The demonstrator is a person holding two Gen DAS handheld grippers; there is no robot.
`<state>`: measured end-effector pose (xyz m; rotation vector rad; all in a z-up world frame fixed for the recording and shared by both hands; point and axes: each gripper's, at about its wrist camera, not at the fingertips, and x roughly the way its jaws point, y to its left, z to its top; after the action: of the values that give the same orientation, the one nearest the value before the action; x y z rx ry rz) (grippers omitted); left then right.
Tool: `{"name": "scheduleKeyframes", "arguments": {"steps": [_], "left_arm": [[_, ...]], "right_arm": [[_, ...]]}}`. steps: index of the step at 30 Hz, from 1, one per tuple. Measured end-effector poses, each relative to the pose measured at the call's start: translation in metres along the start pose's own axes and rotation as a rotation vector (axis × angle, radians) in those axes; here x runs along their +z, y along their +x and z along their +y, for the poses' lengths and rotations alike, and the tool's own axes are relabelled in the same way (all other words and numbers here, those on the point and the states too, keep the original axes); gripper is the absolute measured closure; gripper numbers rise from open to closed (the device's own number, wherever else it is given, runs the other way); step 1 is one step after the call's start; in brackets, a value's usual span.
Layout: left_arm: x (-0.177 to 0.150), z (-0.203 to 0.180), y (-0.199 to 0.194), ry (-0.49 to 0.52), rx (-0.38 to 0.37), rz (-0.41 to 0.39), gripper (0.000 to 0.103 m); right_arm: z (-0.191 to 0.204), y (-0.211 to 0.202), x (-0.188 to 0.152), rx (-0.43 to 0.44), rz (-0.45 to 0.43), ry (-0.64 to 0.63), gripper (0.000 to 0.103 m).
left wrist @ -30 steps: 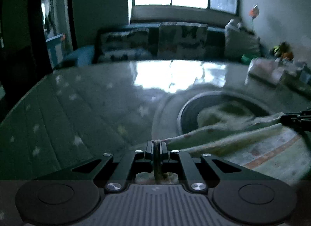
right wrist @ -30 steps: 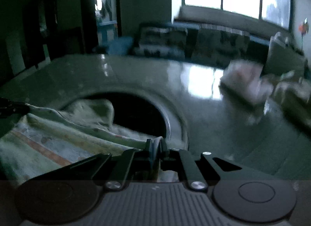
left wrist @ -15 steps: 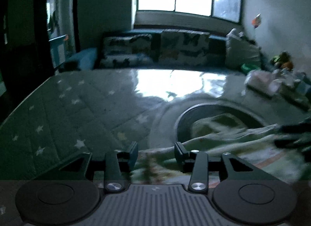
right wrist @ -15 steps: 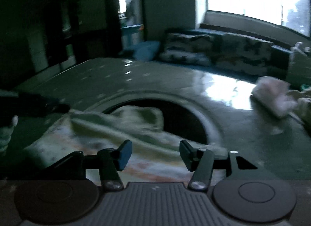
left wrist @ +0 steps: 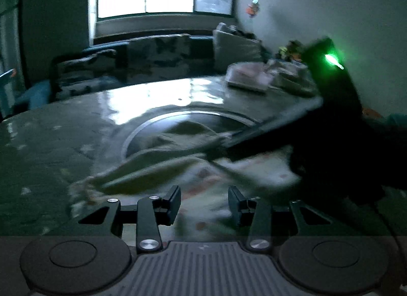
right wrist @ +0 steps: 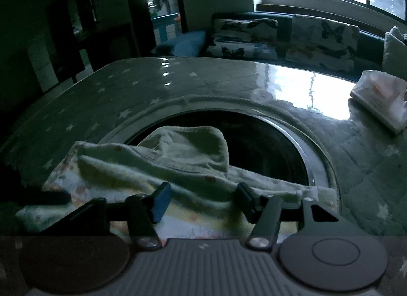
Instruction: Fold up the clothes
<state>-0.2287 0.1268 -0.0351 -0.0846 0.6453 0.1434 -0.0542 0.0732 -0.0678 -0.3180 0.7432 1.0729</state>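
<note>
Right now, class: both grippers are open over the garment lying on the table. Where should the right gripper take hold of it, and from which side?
My judgement: the raised fold ridge of the garment, just ahead of the open right gripper. Come from the near side, low and level; the ridge stands proud of the flat cloth, so the fingers can straddle it.

pale printed garment (right wrist: 178,168), crumpled, lying flat

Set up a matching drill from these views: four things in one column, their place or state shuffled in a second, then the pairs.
1. left gripper
2. garment
3. white packet
4. butterfly cushions

A. draped over the dark round opening's rim
B. on the sofa below the window
C. open, above the cloth
D. on the table's far right

Pairs: 1-C, 2-A, 3-D, 4-B
</note>
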Motion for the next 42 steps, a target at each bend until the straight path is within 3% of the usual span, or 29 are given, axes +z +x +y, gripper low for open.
{"name": "scheduleKeyframes", "arguments": {"steps": [2,13,19,32,42], "left_arm": [[-0.003,-0.009,0.003,0.031,-0.023,0.005,0.059],[-0.016,-0.014,0.002,0.065,-0.077,0.026,0.059],[-0.017,-0.012,0.003,0.059,-0.084,0.023,0.059],[-0.020,0.017,-0.019,-0.071,-0.040,-0.014,0.045],[-0.034,0.028,-0.022,-0.136,-0.033,0.007,0.039]], "right_arm": [[0.004,0.004,0.001,-0.022,0.001,-0.016,0.024],[0.003,0.029,0.019,-0.085,0.083,0.008,0.000],[0.002,0.037,0.030,-0.098,0.136,0.019,0.000],[0.036,0.006,0.040,0.084,0.089,-0.015,0.000],[0.072,0.046,0.034,0.047,0.169,-0.060,0.000]]}}
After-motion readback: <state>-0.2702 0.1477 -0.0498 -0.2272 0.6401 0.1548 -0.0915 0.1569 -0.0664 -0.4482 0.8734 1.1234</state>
